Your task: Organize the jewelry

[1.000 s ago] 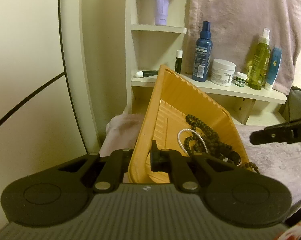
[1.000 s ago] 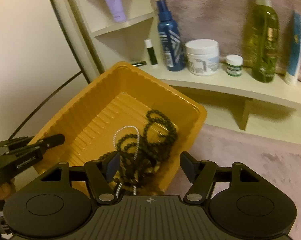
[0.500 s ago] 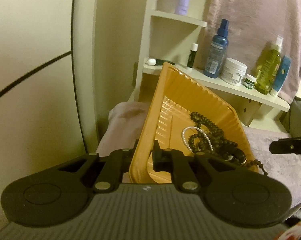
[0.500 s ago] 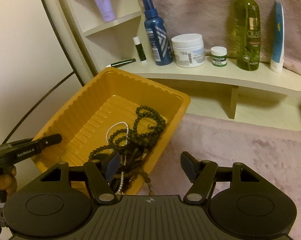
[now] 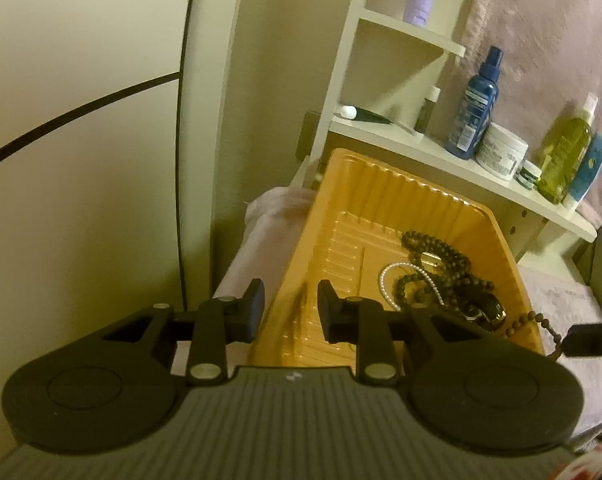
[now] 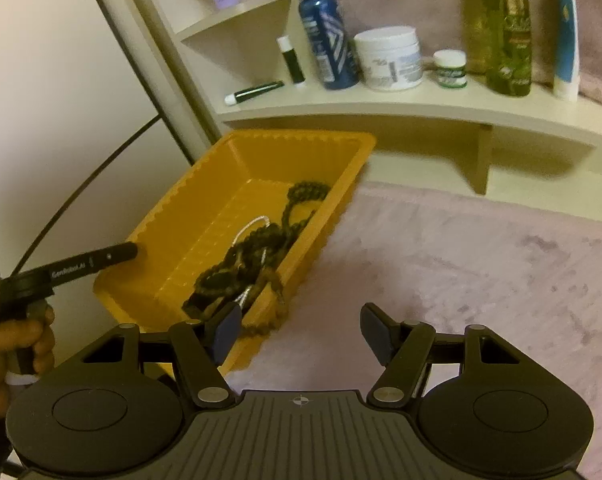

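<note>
The dark bead necklaces [image 6: 261, 252] lie tangled in the yellow tray [image 6: 173, 216] on the pink blanket [image 6: 461, 264], one strand over the rim. Both hand-held grippers gape — left [image 5: 291, 308] straddling the rim, right [image 6: 301, 332] empty; best tuck that strand inside.

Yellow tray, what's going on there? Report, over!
Left tongs open, straddling the yellow tray wall. Right tongs open, empty. Dark beads and pearl strand inside; one strand trails over the rim.

Open pink blanket [image 6: 481, 264] lies right of the yellow tray [image 6: 181, 240]; the shelf [image 6: 381, 108] overhangs behind it.
</note>
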{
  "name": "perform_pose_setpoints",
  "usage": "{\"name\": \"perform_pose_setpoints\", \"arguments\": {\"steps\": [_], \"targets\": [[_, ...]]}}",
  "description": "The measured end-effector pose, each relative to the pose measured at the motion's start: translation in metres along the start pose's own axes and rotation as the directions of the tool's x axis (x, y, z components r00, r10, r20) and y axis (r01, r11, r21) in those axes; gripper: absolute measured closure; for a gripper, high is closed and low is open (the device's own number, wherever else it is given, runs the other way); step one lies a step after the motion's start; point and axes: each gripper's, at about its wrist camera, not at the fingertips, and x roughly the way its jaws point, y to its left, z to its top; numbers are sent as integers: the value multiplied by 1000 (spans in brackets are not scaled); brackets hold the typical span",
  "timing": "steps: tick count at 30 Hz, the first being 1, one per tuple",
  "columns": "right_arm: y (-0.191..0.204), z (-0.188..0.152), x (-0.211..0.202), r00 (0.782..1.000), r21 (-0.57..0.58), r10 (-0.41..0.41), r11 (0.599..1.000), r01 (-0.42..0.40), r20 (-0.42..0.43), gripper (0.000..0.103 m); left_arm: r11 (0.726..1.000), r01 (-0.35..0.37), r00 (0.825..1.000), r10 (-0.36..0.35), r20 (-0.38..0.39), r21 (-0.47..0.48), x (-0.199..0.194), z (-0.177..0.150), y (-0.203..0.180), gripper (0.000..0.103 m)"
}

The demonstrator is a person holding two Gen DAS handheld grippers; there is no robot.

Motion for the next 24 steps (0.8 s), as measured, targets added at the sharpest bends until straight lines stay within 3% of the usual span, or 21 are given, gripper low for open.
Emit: {"name": "perform_pose_setpoints", "arguments": {"steps": [1, 3, 5, 7, 8, 10, 14, 24], "targets": [[1, -1, 2, 1000, 5, 7, 1000, -7, -3, 38, 1000, -2, 1000, 2, 1, 0, -1, 0, 1, 79], [4, 0, 6, 1000, 11, 27, 1000, -27, -12, 53, 1000, -3, 1000, 3, 5, 0, -2, 0, 2, 79], [8, 1, 9, 999, 5, 35, 999, -35, -15, 60, 1000, -4, 1000, 4, 10, -4, -4, -1, 3, 79], [13, 3, 11, 999, -5, 42, 999, -42, -12, 77, 1000, -8, 1000, 8, 19, -6, -8, -1, 4, 79], [15, 4, 11, 999, -13, 43, 999, -44, -11, 95, 1000, -8, 1000, 8, 24, -8, -9, -2, 5, 79], [23, 7, 10, 1000, -53, 7, 999, -7, -5, 96, 1000, -13, 999, 13, 33, -8, -13, -2, 5, 78], [35, 17, 16, 1000, -112, 15, 994, -16, -7, 96, 1000, -13, 999, 14, 44, -9, -17, -3, 6, 78], [71, 58, 49, 987, -163, 162, 974, -159, 11, 96, 1000, -8, 999, 8, 44, 7, -25, -8, 3, 77]]}}
